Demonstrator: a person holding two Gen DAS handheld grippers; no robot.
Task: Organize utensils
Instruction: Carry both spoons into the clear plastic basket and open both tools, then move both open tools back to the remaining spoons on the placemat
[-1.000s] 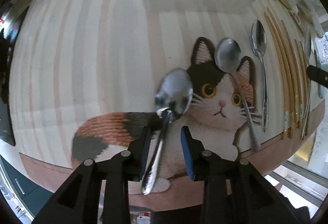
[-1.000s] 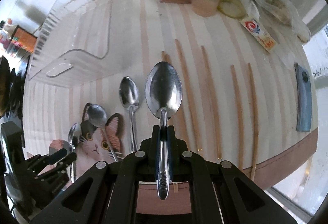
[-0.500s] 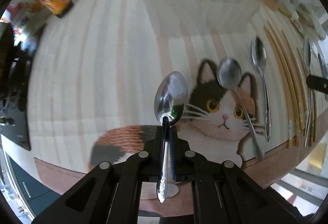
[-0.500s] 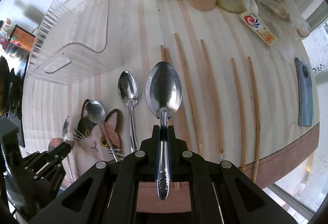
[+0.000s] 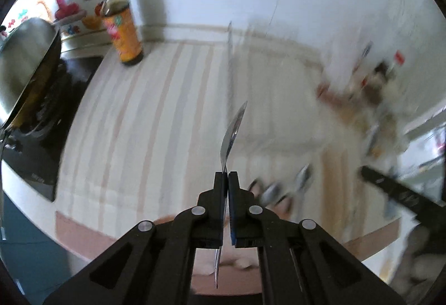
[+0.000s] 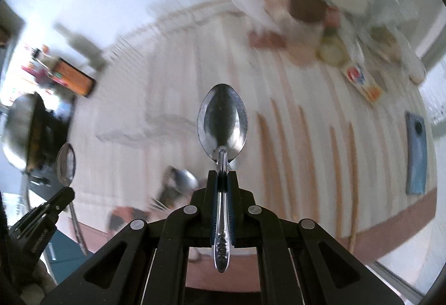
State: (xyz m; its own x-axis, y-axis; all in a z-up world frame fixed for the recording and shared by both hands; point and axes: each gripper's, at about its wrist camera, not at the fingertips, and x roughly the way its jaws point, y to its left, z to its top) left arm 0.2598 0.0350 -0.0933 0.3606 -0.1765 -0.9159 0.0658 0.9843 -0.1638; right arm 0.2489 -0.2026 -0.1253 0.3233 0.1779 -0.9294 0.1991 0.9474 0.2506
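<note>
I see a pale striped worktop [image 6: 172, 98] filling both views, heavily blurred now; half a second ago it was sharp and seen from closer above. On the far left stands a steel pan [image 5: 19, 59] on a dark stove, with an orange bottle [image 5: 122, 31] just beside it; both have come into the left view since the earlier frame. A clear plastic rack [image 5: 231, 59] sits on the far middle of the worktop. A blue phone [image 6: 416, 154] lies at the right edge. Wooden chopsticks [image 6: 278, 154] lie in a row right of centre, as before. My left gripper [image 5: 226, 175] has its jaws closed tight on a spoon [image 5: 232, 132], now turned edge-on and lifted above the worktop, the cat mat it hovered over slipped out of sight below. My right gripper [image 6: 221, 173] likewise clamps a second spoon [image 6: 222, 123] by its handle, bowl facing me, held in the air, unchanged in grip.
</note>
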